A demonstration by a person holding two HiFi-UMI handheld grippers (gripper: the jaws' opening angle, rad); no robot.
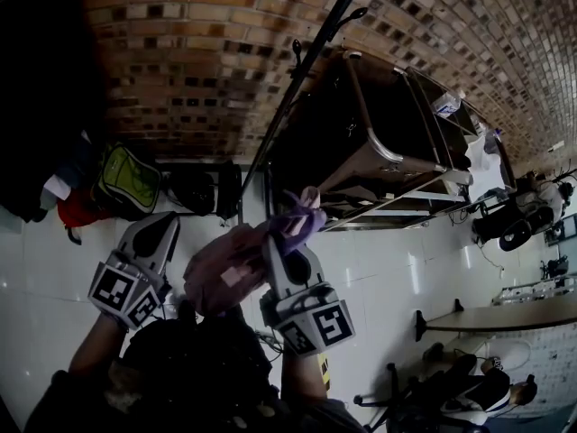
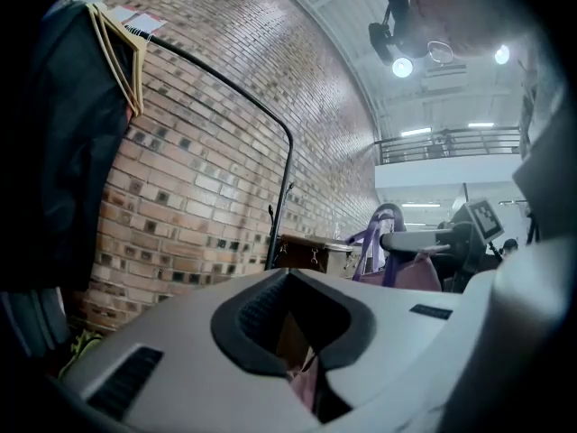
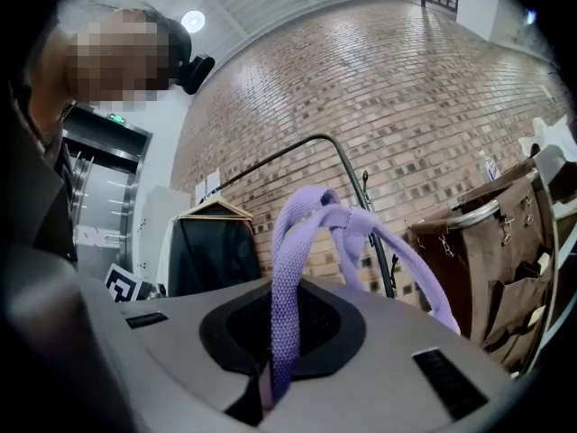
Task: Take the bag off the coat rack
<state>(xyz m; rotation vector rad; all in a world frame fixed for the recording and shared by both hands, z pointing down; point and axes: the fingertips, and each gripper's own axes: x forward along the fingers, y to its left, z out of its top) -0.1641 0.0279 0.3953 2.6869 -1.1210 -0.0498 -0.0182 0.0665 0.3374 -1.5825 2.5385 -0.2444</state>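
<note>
Fingers of the right gripper [image 3: 281, 327] were clamped together on one of the lilac woven webbing handles [image 3: 287, 242], which rose from between them and looped over toward 2 o'clock in the right gripper view. Those of the left gripper [image 2: 288, 323] were closed together too. A pinkish sliver showed in the slit between them, but whether any cloth was pinched there could not be told. From the head view the soft pink fabric bag [image 1: 225, 269] hung between the two grippers, the left one at its 9 o'clock and the right at its 3 o'clock. The black metal coat rack pole [image 1: 302, 61] ran off toward 1 o'clock against the red brick wall [image 1: 180, 43], and the handles appeared clear of it. The lift-off looked as good as done. The next move would call for a firm hold on the handle while carrying the bag away from the pole, with the left gripper steadying its body.
</note>
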